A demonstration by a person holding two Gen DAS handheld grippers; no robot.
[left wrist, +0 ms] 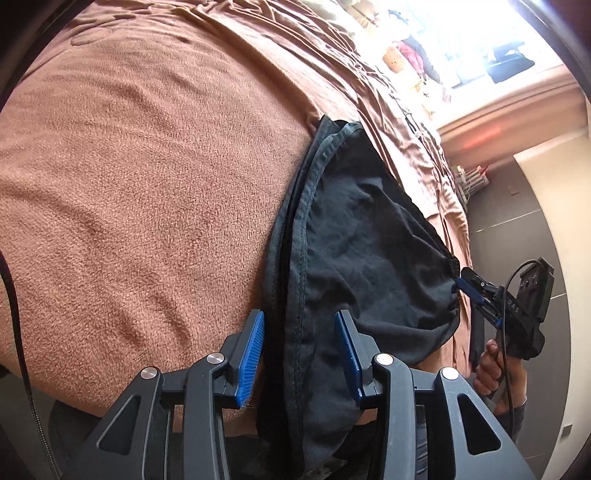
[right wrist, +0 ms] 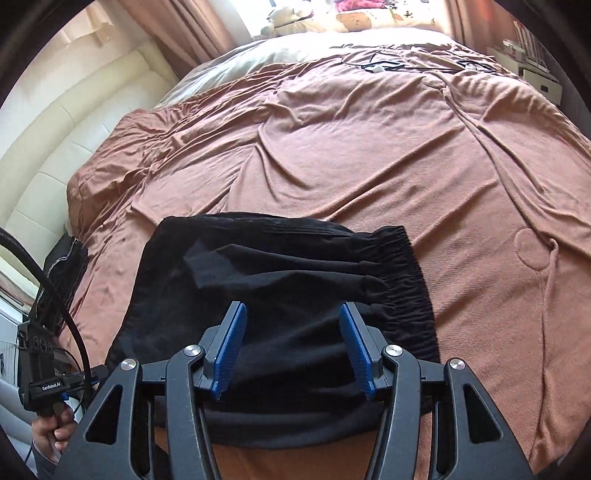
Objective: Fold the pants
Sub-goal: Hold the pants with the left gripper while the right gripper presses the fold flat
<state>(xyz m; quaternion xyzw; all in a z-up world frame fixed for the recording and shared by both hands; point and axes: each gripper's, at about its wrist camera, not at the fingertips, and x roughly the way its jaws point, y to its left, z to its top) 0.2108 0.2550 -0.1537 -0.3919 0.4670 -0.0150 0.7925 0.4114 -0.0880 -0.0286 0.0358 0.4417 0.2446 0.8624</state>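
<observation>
The left gripper (left wrist: 299,354) hangs over the near edge of the black pants (left wrist: 369,251), its blue-padded fingers (left wrist: 253,358) spread wide apart with the hemmed edge of the cloth lying between them; whether the pads touch the fabric cannot be told. The right gripper (right wrist: 291,350) is likewise spread apart, held low above the folded pants (right wrist: 288,273), with nothing clamped between its fingers (right wrist: 231,350). In the left wrist view the right gripper (left wrist: 476,291) shows at the far side of the garment, its tips right at the gathered waistband (left wrist: 456,284), and a hand (left wrist: 493,369) grips its handle. The pants lie as a compact folded bundle on a brown fleece blanket (right wrist: 369,155) that covers the bed, close to its near edge, with the elastic waistband (right wrist: 410,280) along the bundle's right side in the right wrist view. A cream padded headboard (right wrist: 74,140) lies to the left, and stuffed toys (right wrist: 354,18) sit at the far end by the bright window
</observation>
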